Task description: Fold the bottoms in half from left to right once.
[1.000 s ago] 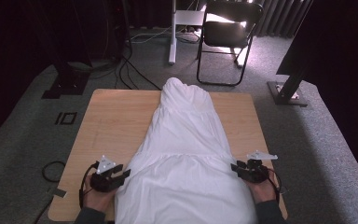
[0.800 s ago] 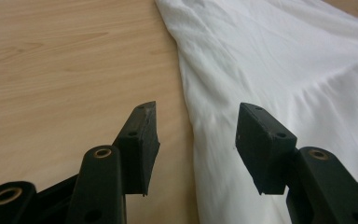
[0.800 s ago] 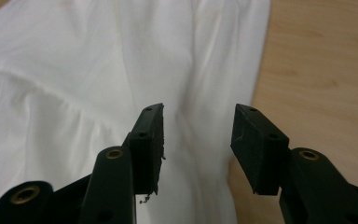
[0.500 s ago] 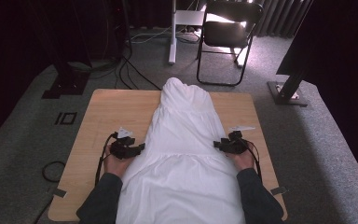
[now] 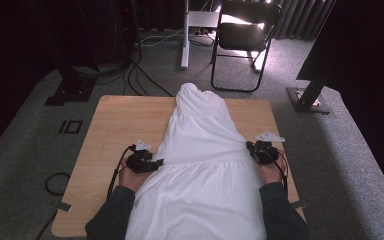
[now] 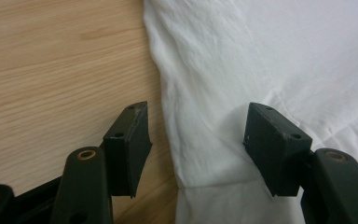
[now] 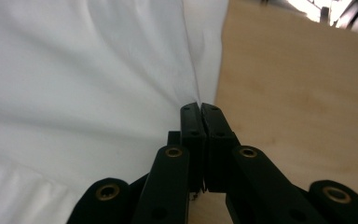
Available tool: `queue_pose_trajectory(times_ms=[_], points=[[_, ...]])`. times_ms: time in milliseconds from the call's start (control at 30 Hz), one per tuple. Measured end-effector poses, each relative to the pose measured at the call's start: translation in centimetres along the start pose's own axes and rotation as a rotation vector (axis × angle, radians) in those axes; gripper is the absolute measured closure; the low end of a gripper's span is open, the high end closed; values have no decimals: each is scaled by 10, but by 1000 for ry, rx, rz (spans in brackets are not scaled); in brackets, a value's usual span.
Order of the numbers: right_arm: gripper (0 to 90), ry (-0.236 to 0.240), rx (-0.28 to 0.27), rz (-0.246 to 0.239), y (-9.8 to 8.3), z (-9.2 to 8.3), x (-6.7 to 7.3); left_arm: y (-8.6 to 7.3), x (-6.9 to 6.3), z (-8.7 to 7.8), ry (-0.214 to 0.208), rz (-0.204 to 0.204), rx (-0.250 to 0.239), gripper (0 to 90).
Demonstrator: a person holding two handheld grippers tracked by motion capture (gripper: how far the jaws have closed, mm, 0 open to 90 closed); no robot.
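A white dress (image 5: 205, 150) lies lengthwise on the wooden table (image 5: 120, 120), its narrow top at the far end. My left gripper (image 5: 156, 163) is at the dress's left edge near the waist seam. It is open, and its jaws straddle the edge of the dress (image 6: 261, 56), one over bare table (image 6: 51, 56), one over cloth. My right gripper (image 5: 250, 147) is at the right edge of the waist. Its jaws are shut (image 7: 199, 109), pinching the hem of the dress (image 7: 74, 70), and creases run to the tips beside the table (image 7: 298, 93).
A black folding chair (image 5: 245, 35) and a white post (image 5: 185, 35) stand on the carpet beyond the table. Cables (image 5: 140, 75) lie at the far left, a black stand base (image 5: 307, 100) at the far right. A cable loop (image 5: 55, 182) lies left of the table.
Both hands have moved forward along the dress's sides, from the near part of the table up to the waist. The right gripper now pinches the dress edge.
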State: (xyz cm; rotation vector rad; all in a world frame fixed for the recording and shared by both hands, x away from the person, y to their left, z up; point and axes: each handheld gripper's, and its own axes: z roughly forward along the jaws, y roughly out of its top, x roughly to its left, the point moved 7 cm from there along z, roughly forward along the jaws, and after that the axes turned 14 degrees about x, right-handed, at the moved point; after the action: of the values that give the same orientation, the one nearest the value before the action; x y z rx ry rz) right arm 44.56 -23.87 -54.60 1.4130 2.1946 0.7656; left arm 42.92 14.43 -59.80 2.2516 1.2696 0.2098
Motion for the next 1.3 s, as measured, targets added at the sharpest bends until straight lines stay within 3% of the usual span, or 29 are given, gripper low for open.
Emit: queue_pose_trajectory(times_ms=[67,167,233,300,433,500,600,667,733,767,833,933,1033,1233,1300], points=[[883,8,75,23,-15,25,-6,2,1,-3,6,2,-12,399],[882,30,124,67,-29,46,-8,10,6,-13,34,-3,-38,384],[881,31,121,79,-32,50,-7,14,8,-16,41,-4,-42,378],[880,24,125,75,-32,50,-6,31,10,-19,50,4,-52,369],[877,22,126,77,-32,50,-6,47,6,-10,52,18,-34,365],[876,25,123,84,-32,50,-6,55,1,11,69,36,15,364],[875,36,117,94,-32,51,-7,57,-1,24,84,45,43,371],[875,39,117,97,-32,51,-8,55,-2,28,77,50,59,405],[875,38,113,97,-32,51,-7,52,-4,29,26,51,60,662],[876,37,110,98,-32,51,-7,51,-3,27,21,53,61,775],[877,37,112,94,-34,49,-6,45,-3,23,47,85,70,854],[880,52,107,81,-43,42,2,28,-2,14,38,96,57,865],[880,99,100,80,-59,29,16,5,-5,-1,35,124,60,866],[879,145,110,37,-100,-7,54,-47,-26,-27,39,162,57,862],[880,160,104,43,-113,-17,63,-61,-34,-33,15,153,58,860]])
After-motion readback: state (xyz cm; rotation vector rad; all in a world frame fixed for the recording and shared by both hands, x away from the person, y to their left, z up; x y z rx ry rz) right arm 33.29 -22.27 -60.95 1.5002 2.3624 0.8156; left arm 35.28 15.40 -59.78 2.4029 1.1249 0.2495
